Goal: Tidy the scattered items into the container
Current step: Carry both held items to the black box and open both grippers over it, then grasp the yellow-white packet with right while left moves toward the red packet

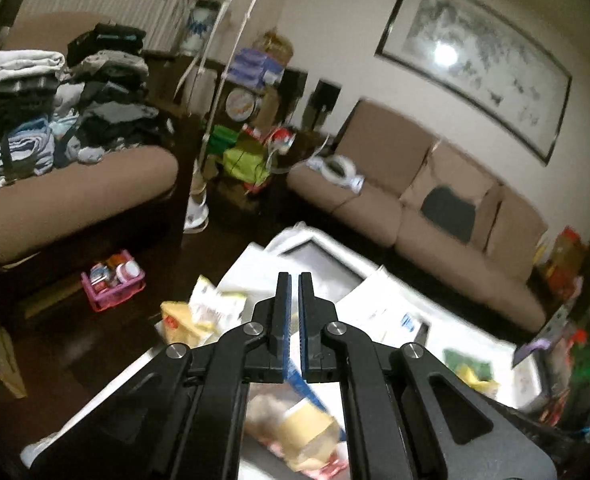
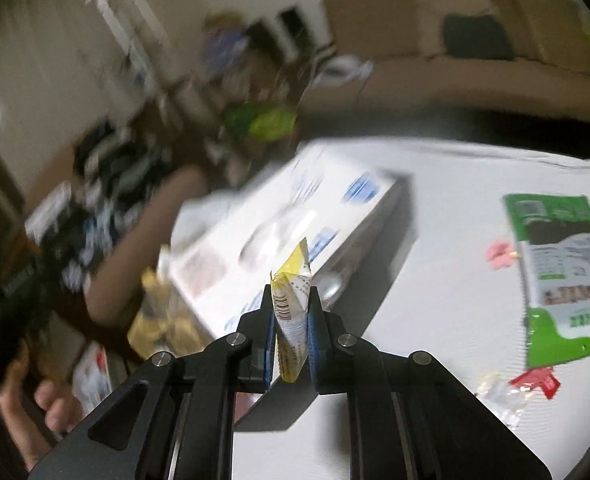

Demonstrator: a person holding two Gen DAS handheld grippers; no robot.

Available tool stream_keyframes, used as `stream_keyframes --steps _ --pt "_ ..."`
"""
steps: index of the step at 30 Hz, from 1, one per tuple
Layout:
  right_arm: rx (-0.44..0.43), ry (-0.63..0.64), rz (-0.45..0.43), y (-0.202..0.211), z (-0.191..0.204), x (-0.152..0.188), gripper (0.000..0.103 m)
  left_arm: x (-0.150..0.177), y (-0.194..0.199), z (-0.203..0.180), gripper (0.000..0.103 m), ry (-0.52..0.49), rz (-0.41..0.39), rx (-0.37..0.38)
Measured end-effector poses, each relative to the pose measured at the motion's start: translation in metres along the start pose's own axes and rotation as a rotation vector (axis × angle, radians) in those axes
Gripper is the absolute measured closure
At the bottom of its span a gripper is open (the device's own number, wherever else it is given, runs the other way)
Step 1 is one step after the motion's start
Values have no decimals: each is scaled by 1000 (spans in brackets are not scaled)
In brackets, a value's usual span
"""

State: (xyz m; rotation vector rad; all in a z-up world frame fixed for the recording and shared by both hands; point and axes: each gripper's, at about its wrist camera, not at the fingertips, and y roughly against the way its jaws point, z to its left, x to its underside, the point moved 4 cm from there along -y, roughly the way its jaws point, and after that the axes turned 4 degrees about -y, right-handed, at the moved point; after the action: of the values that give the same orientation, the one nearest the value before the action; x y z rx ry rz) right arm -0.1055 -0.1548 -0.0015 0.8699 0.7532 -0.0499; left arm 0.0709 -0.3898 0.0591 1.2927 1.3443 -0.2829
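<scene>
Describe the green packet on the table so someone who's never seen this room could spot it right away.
Start at the white table in front of the tan sofa. Right of the big white box lies a flat green packet. It is much larger than the small pink and red wrappers beside it, and the only green one.

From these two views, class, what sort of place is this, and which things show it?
Most likely a home living room: a tan sofa, a framed picture on the wall, and folded clothes piled on an armchair.
</scene>
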Motion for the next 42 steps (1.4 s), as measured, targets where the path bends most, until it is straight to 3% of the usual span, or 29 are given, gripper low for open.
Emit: stream_keyframes --steps 7,14,17,26,29,30,31,32,33,35,36,38,40,42 --pt "-20 58 147 -45 23 19 90 15 -26 -21 100 -136 121 -54" --pt "20 22 214 -84 19 21 90 46 -66 -32 100 -206 332 -39" --pt "3 4 217 -97 15 20 90 56 -78 -32 100 -215 388 -38" --pt "-31 35 140 -117 16 -7 90 67 -82 -51 99 -279 401 -77" --pt "-39 62 128 -99 18 -8 86 66 -81 -54 98 -292 391 -94" --pt "-36 69 120 -91 20 -7 79 64 -81 -54 96 -288 384 -99" --pt "-34 77 112 -83 20 -7 71 62 -80 -55 94 -285 378 -103" --pt "-26 89 102 -74 21 -6 50 61 -80 -55 92 -281 375 -104" --pt "-15 103 89 -67 21 -7 31 60 -79 -56 87 -277 372 -101" --pt "4 140 57 -48 20 -8 20 55 -77 -56 64 -271 353 -113" --pt "10 156 43 -39 18 -9 19 52 -75 -56 51 -276 332 -127" --pt "38 192 17 -19 10 -10 18 48 -72 -57 38 -293 300 -161" --pt "98 223 -27 6 -6 -12 17 45 -68 -60 14 -301 266 -200" --pt "178 240 -72 36 -34 -11 13 42 -62 -68 2 -313 227 -200"
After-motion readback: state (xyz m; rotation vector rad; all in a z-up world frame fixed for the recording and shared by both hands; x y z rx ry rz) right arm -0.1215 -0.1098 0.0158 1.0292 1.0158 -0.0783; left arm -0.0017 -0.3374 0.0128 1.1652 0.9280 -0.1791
